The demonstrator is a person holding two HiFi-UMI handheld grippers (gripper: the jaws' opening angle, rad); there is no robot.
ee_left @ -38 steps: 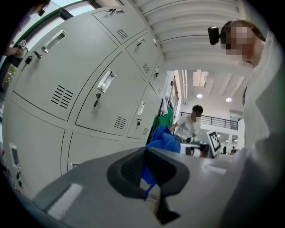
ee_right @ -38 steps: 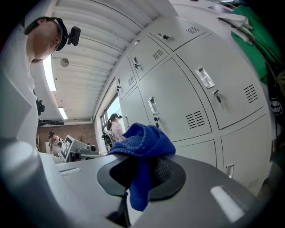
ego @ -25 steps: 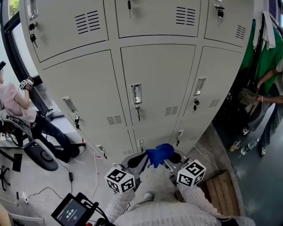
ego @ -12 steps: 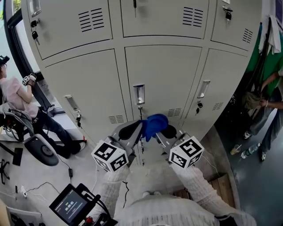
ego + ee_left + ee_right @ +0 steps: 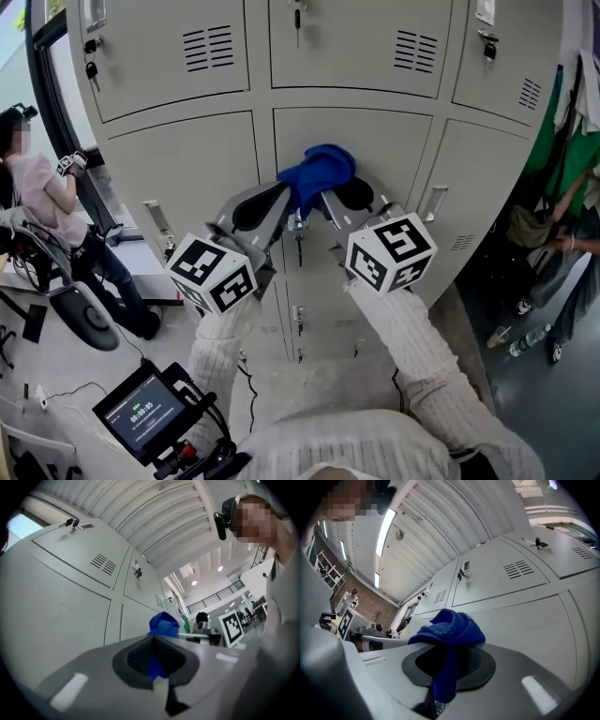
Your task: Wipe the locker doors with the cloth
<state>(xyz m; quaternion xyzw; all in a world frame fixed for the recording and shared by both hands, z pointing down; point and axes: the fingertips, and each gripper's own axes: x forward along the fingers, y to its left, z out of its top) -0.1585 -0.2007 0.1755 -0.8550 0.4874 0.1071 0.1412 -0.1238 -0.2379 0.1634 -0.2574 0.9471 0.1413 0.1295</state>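
A crumpled blue cloth (image 5: 317,173) is pinched between both grippers in front of the grey locker's middle door (image 5: 375,141), just above its handle; whether it touches the door is unclear. My left gripper (image 5: 281,202) is shut on the cloth's left side, my right gripper (image 5: 336,199) on its right side. In the left gripper view the cloth (image 5: 164,623) bulges past the shut jaws of the left gripper (image 5: 153,644). The right gripper view has the cloth (image 5: 450,627) heaped over the right gripper (image 5: 450,653) with a tail hanging between the pads, locker doors (image 5: 520,606) close behind.
A seated person (image 5: 37,187) and a chair base (image 5: 84,328) are on the left. A screen device (image 5: 141,412) sits at lower left. People stand at the right (image 5: 572,159), with a bottle (image 5: 530,339) on the floor. Keys hang from the door latches (image 5: 157,225).
Both grippers have risen together with the blue cloth, from the bottom locker row up to the middle door. My view has tilted up with them.
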